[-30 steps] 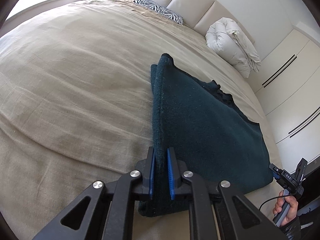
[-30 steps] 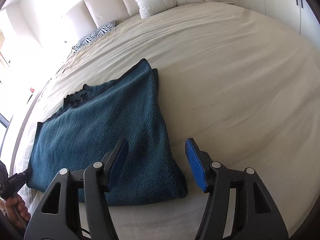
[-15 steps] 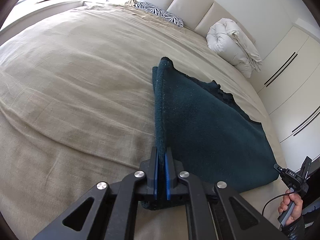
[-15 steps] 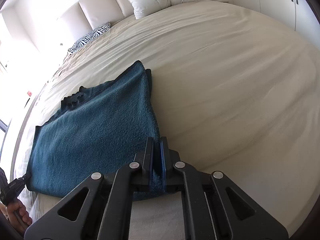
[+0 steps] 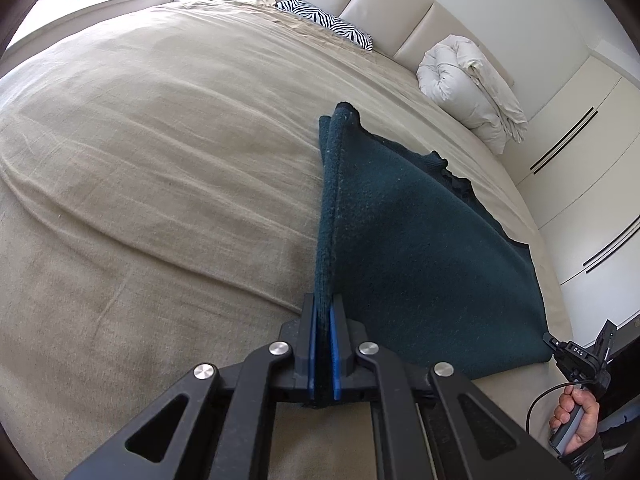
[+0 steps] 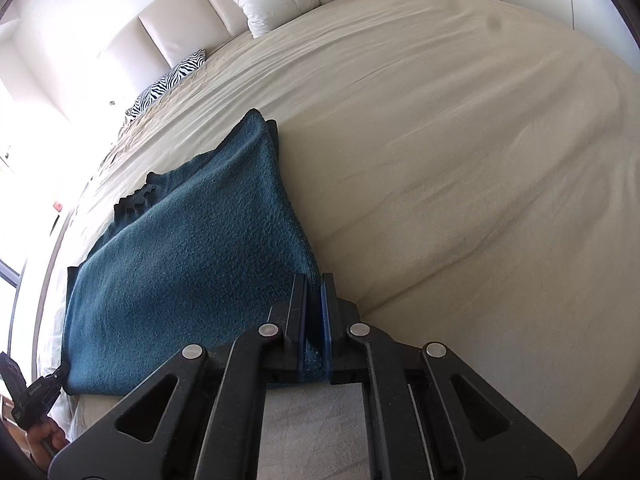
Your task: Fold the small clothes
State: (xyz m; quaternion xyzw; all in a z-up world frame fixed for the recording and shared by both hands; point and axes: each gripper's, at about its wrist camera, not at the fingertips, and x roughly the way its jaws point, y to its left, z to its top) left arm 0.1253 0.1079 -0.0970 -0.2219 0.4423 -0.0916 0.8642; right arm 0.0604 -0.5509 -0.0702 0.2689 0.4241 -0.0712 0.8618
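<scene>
A dark teal knit garment [image 5: 420, 252] lies folded on the beige bed; it also shows in the right wrist view [image 6: 192, 264]. My left gripper [image 5: 324, 320] is shut on the garment's near left corner, whose edge rises taut from the jaws toward the far corner. My right gripper [image 6: 314, 296] is shut on the near right corner. The near edge is lifted a little off the bed between the two grippers. Each view shows the other hand-held gripper at the frame edge: the right one in the left wrist view [image 5: 576, 360], the left one in the right wrist view [image 6: 36, 396].
The bed cover [image 5: 160, 168] spreads wide to the left, and also to the right in the right wrist view [image 6: 460, 160]. A zebra-print pillow [image 5: 328, 26] and a rolled white duvet [image 5: 468, 84] lie by the padded headboard. White wardrobe doors [image 5: 580, 152] stand to the right.
My right gripper closed from wide open onto the garment's near right corner. My left gripper tightened on the near left corner. Both lifted the near edge slightly.
</scene>
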